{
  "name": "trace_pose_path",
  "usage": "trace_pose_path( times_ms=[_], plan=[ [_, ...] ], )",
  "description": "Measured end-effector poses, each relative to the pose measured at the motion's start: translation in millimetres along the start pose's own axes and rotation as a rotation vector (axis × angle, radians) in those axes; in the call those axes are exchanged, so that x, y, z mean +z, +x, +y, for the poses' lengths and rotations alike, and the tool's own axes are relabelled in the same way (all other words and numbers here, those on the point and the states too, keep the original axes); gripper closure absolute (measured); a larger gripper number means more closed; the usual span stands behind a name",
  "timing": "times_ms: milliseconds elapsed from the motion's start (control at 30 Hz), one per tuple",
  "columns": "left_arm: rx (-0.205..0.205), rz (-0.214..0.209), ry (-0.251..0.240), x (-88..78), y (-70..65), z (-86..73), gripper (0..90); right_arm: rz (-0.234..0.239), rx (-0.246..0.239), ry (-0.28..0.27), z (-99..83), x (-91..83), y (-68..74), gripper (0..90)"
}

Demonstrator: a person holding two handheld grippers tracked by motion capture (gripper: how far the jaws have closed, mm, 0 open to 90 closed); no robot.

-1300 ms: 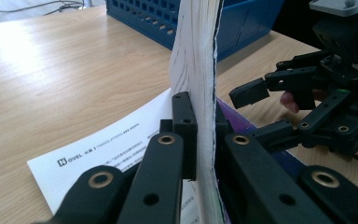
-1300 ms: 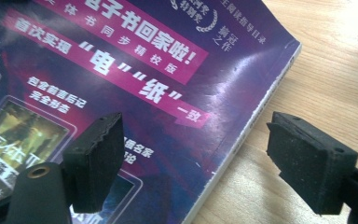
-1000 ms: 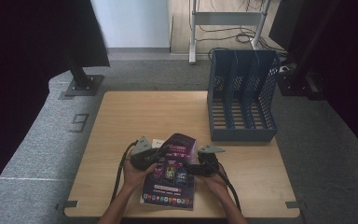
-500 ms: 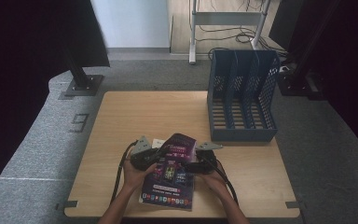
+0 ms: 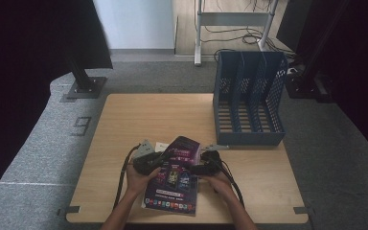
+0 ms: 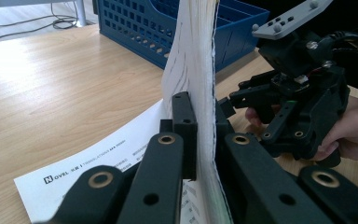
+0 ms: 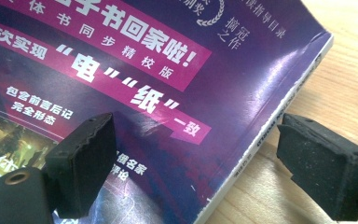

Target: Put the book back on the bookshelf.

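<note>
Left gripper (image 6: 200, 140) clamps the book (image 5: 175, 175) by its left pages, steadying it; right gripper (image 7: 205, 172), jaws just opened, straddles the spine edge unclamped, apparently regripping.

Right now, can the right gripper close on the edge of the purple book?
Probably yes. The right gripper, jaws just opened, stands astride the purple book's edge with nothing between, while the left gripper pinches the pages.

I see grey carpet (image 5: 38, 158) around the wooden table (image 5: 148, 115), dark curtains (image 5: 24, 43) left, possibly a desk frame (image 5: 235, 19) behind.
</note>
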State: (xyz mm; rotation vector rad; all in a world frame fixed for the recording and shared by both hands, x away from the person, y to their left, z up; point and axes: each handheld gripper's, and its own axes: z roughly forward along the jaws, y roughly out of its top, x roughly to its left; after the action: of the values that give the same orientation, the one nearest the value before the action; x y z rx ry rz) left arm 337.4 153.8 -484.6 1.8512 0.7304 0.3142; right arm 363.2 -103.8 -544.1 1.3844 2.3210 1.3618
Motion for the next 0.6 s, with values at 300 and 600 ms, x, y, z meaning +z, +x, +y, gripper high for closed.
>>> trace_pose_path(
  times_ms=[300, 600],
  plan=[
    [-0.031, 0.001, 0.024, 3.5, 9.0, -6.0, 88.0, -0.010, 0.006, 0.010, -0.5, 2.1, -0.4, 14.7],
    [-0.068, 0.044, 0.119, 12.9, 19.4, -15.9, 87.8, -0.033, -0.003, 0.011, -1.8, 3.0, 0.4, 17.2]
  ],
)
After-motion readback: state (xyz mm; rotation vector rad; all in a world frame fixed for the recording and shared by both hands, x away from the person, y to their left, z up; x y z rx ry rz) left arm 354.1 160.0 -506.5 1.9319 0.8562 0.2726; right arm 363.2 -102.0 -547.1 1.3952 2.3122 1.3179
